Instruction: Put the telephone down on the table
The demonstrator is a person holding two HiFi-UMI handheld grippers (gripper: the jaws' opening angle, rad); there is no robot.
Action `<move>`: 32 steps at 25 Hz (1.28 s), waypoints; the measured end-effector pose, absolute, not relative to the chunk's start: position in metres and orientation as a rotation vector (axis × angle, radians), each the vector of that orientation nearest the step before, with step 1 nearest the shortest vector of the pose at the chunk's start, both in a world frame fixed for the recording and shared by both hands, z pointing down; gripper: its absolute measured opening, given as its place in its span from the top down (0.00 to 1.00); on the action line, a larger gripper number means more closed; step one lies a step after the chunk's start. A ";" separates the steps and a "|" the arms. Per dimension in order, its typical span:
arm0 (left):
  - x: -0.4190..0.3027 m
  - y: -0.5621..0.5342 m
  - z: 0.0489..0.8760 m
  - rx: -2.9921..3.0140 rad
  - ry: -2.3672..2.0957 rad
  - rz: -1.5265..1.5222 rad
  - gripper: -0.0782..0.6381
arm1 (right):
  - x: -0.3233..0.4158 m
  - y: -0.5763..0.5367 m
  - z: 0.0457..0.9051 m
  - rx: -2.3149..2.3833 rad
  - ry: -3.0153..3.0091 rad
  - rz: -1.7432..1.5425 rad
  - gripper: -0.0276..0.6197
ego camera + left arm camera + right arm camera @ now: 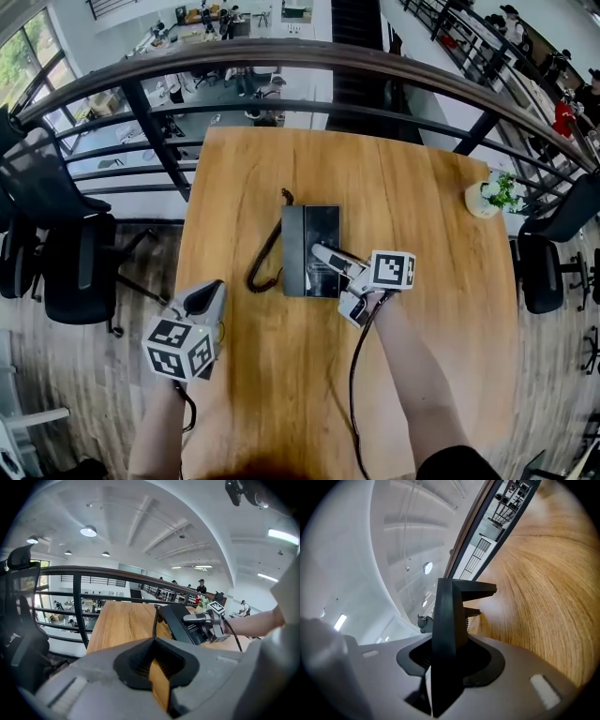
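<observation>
- The black desk telephone (pixel 321 234) is near the middle of the light wooden worktop (pixel 431 375), and its black coiled cord (pixel 265 262) loops off its left side onto the wood
- The right tongs (pixel 330 272) reach in from the telephone's right side and clamp its edge; the right gripper view shows the black slab between the pads
- In the left gripper view the telephone looks tilted; I cannot tell whether it lies flat
- The left tongs (pixel 206 298) are at the near left edge of the worktop, well apart from the telephone, with a narrow empty slit between the pads
- A small green plant in a white pot (pixel 487 197) stands at the far right edge
</observation>
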State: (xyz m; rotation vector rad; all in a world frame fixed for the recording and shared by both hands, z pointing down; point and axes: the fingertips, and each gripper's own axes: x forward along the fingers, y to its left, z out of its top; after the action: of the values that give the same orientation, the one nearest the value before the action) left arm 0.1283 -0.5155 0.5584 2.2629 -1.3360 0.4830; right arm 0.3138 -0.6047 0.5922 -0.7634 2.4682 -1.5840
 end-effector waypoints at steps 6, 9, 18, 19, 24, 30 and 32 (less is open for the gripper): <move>0.125 -0.512 0.554 2.267 -1.336 0.482 0.89 | 0.318 -0.602 0.600 -0.916 2.540 -1.542 0.65; 0.123 -0.509 0.553 2.264 -1.339 0.481 0.89 | 0.322 -0.604 0.604 -0.998 2.596 -1.531 0.59; 0.126 -0.501 0.547 2.272 -1.318 0.470 0.89 | 0.343 -0.605 0.599 -1.198 2.637 -1.451 0.46; 0.126 -0.499 0.546 2.273 -1.316 0.470 0.89 | 0.347 -0.604 0.596 -1.217 2.638 -1.441 0.46; 0.126 -0.479 0.535 2.283 -1.308 0.453 0.89 | 0.361 -0.589 0.577 -1.347 2.650 -1.324 0.47; 0.116 -0.439 0.520 2.307 -1.283 0.422 0.89 | 0.350 -0.545 0.550 -1.467 2.715 -1.136 0.55; 0.116 -0.424 0.514 2.322 -1.269 0.412 0.89 | 0.344 -0.527 0.538 -1.496 2.736 -1.070 0.60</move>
State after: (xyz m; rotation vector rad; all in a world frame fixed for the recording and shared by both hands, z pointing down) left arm 0.1158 -0.4241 0.5139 2.3217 -1.2685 0.4125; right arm 0.3436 -0.5269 0.5378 -1.4964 2.7358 -1.0700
